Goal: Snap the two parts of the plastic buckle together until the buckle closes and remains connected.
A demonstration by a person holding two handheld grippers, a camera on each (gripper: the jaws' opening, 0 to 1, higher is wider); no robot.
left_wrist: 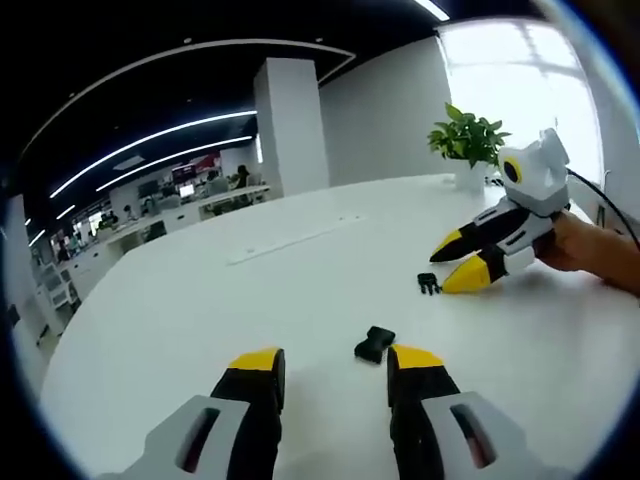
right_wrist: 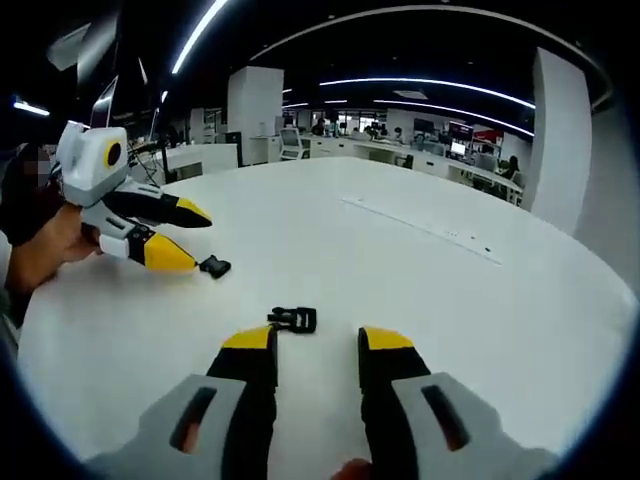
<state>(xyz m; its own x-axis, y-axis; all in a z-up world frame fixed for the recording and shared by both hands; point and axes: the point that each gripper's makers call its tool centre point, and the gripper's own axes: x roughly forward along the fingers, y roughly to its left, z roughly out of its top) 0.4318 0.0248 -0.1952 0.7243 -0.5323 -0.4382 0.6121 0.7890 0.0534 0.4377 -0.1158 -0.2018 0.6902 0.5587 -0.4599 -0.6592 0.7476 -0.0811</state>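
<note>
1. Both grippers are hovering low over the broad white desk (left_wrist: pixel 180 300), each with its yellow-tipped black jaws spread apart and gripping nothing.
2. Seen in the left gripper view, the left gripper (left_wrist: pixel 335 365) is pointing at a small black plastic buckle socket piece (left_wrist: pixel 374 343), which is lying flat on the desk just beyond the inner edge of its right-hand jaw, close to the tip.
3. Further off in that view, the right gripper (left_wrist: pixel 462 260), held in a person's hand (left_wrist: pixel 585 250), is sitting with its lower jaw tip just beside a small black pronged buckle piece (left_wrist: pixel 429 284).
4. From the right gripper view, that pronged piece (right_wrist: pixel 294 319) is resting just ahead of the right gripper (right_wrist: pixel 318 345), near its left-hand jaw tip, while the left gripper (right_wrist: pixel 185 235) is angling towards the socket piece (right_wrist: pixel 215 266).
5. The two halves are lying near each other but apart, so nothing is snapped yet.
6. I'd judge both pieces light, stiff and rather slick; they are likely to skate across the smooth desk if nudged.
7. Pinching each by its flat body at the strap end, leaving prongs and socket mouth free, looks wisest.
8. A potted green plant (left_wrist: pixel 466 140) is standing at the desk's far edge.
</note>
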